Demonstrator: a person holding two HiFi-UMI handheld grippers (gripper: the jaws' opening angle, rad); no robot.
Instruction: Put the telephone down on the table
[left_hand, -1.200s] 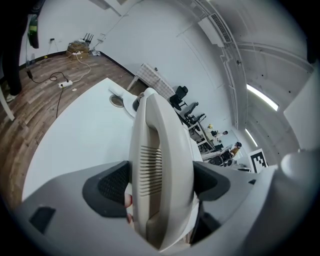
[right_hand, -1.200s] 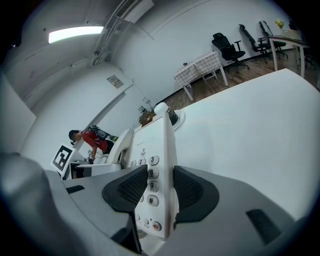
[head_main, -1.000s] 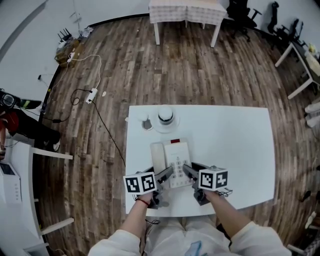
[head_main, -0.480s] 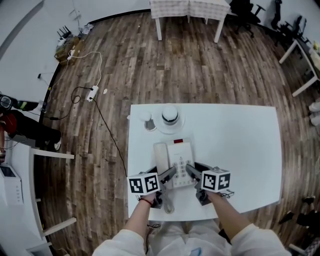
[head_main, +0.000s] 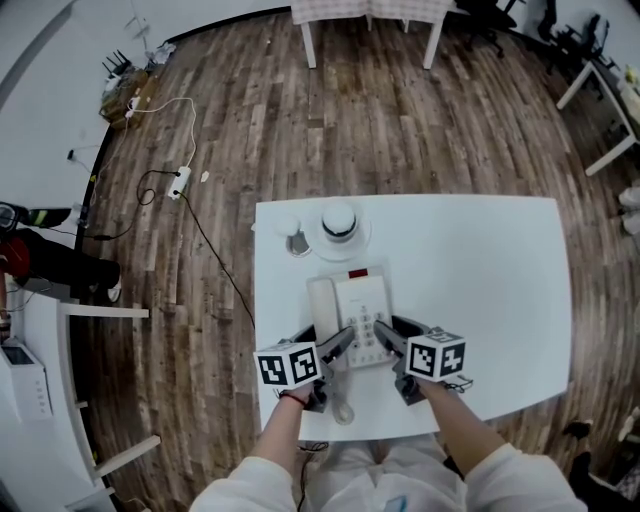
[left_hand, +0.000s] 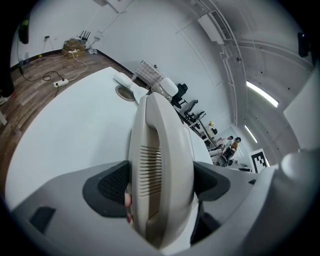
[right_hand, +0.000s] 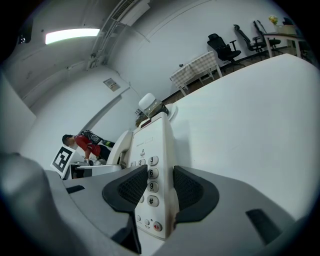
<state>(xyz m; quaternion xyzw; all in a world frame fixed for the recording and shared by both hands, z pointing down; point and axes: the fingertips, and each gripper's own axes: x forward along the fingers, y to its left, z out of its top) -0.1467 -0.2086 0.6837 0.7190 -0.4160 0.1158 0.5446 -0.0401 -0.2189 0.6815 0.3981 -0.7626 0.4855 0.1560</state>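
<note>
A beige desk telephone (head_main: 352, 312) is over the white table (head_main: 480, 280) near its front middle, handset on its left side. My left gripper (head_main: 325, 341) is shut on the handset (left_hand: 160, 150), with the dark pads pressing both of its sides. My right gripper (head_main: 398, 331) is shut on the telephone's right edge (right_hand: 152, 145), beside the number keys. The phone's cord (head_main: 343, 408) curls toward the table's front edge. I cannot tell whether the base rests on the tabletop or hangs just above it.
Behind the phone stand a lidded cup on a saucer (head_main: 339, 222) and a small cup (head_main: 295, 243). The table's right half (head_main: 500, 300) is bare. On the wooden floor at the left lie a power strip and cables (head_main: 180, 183). A person (head_main: 40, 262) is at the far left.
Both grippers keep their hold on the telephone. The cord's curl has come into sight in front of the phone. The head view has shifted slightly.
</note>
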